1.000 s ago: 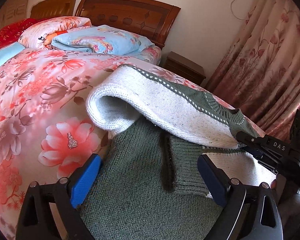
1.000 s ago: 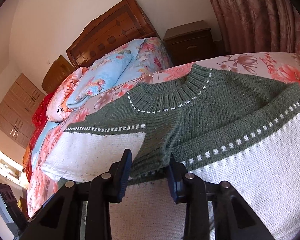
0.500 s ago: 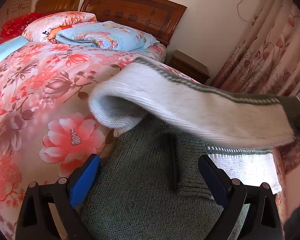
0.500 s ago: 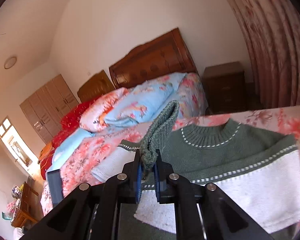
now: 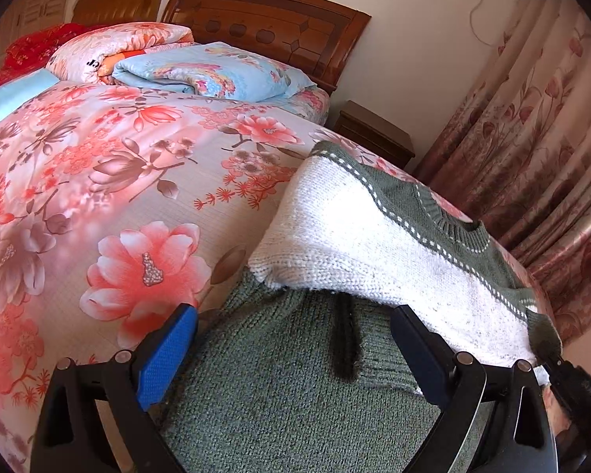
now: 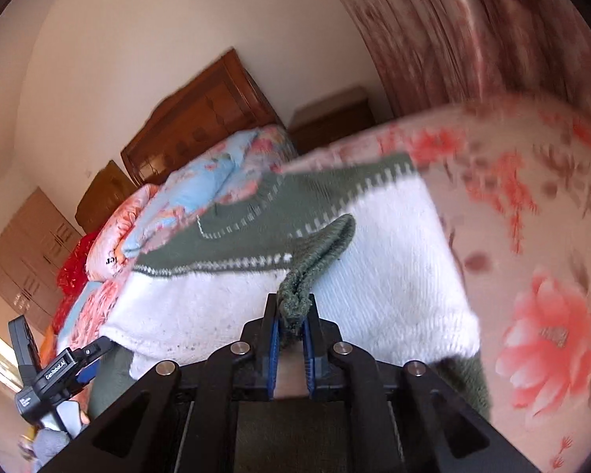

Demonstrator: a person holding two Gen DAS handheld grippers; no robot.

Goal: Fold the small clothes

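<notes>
A green and white knit sweater (image 5: 279, 394) lies on the floral bedspread (image 5: 98, 181). Its white sleeve (image 5: 354, 244) is folded across the body, with the fold edge at the left. My right gripper (image 6: 291, 315) is shut on the green ribbed cuff (image 6: 323, 248) and holds it above the sweater's white band (image 6: 394, 276). In the left wrist view a part of the right gripper's body (image 5: 571, 378) shows at the lower right, where the sleeve ends. My left gripper (image 5: 293, 319) stands open low over the green lower part of the sweater, with nothing pinched between its blue pads (image 5: 165, 358).
Folded quilts and a blue pillow (image 5: 216, 71) lie against the wooden headboard (image 5: 272, 12). A nightstand (image 5: 374, 134) stands beside the bed, and floral curtains (image 5: 532, 126) hang at the right. Wardrobes (image 6: 27, 248) line the far wall. The bedspread (image 6: 532, 236) runs bare right of the sweater.
The right gripper closed on the green cuff, lifted it and carried the sleeve sideways across the sweater. The raised sleeve now lies flatter over the body. The left gripper stayed put.
</notes>
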